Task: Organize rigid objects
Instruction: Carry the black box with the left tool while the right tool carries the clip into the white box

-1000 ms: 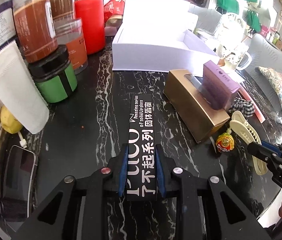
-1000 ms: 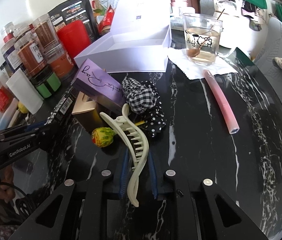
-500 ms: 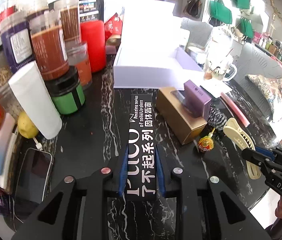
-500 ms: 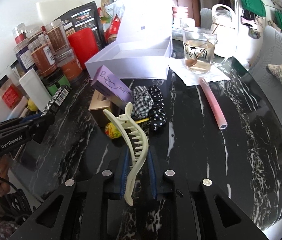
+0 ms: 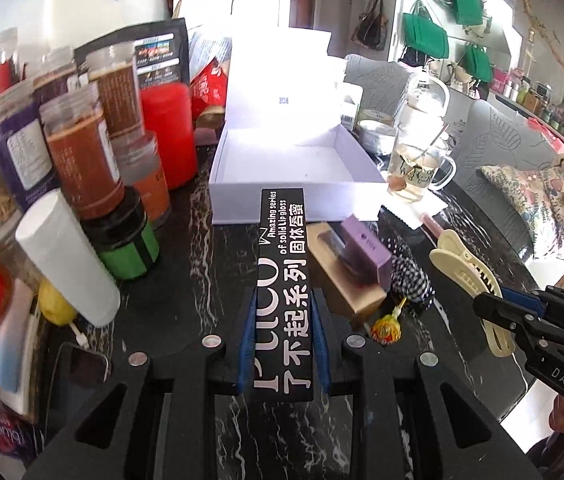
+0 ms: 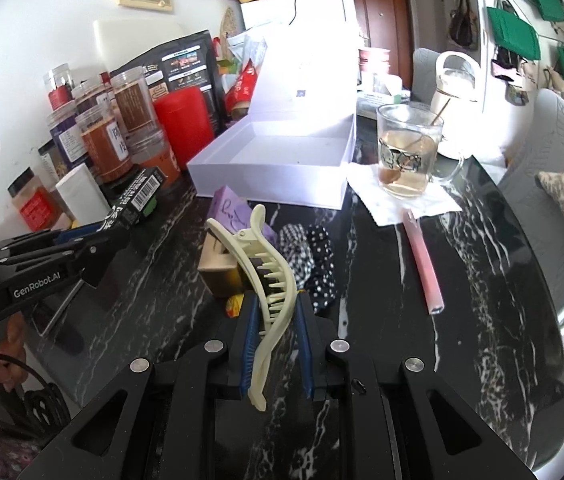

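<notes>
The black lip gloss box (image 5: pixel 282 292) is clamped in the left gripper (image 5: pixel 282 344) and the cream hair claw (image 6: pixel 267 280) in the right gripper (image 6: pixel 273 344), both held above the marbled worktop (image 6: pixel 462 300) before the open white box (image 6: pixel 273 160).

A black marble table (image 6: pixel 482 280) is carrying an open white box (image 6: pixel 273 160), jars (image 5: pixel 81 160), a glass mug (image 6: pixel 406 152) sitting on a napkin (image 6: pixel 410 200), a pink tube (image 6: pixel 424 264), scrunchies (image 6: pixel 314 256) and a phone (image 5: pixel 77 372).
</notes>
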`<control>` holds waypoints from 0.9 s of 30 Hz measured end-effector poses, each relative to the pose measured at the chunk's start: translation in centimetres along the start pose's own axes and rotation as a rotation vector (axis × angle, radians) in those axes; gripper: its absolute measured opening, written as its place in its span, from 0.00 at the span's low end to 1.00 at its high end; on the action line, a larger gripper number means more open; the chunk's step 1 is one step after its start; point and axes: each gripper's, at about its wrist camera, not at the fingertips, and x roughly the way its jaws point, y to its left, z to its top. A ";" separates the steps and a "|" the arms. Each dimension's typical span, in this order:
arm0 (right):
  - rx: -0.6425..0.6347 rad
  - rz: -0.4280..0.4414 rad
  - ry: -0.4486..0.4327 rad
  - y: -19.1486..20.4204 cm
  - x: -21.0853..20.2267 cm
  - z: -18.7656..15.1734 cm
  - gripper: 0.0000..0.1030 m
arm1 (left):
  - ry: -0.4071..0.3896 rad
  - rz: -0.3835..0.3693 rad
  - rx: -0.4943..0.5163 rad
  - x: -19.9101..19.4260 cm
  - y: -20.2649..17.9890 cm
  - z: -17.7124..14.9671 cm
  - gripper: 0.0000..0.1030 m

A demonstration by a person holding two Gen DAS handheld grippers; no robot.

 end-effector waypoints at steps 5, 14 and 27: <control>-0.009 0.014 -0.015 -0.1 0.2 1.5 0.18 | -0.017 -0.007 0.019 0.2 -0.4 1.6 0.24; -0.023 0.041 -0.028 -0.2 1.3 4.5 0.18 | -0.039 -0.009 0.018 1.3 0.0 4.3 0.24; -0.038 0.067 -0.030 -1.1 3.8 8.9 0.18 | -0.052 -0.016 -0.001 4.3 1.2 8.4 0.24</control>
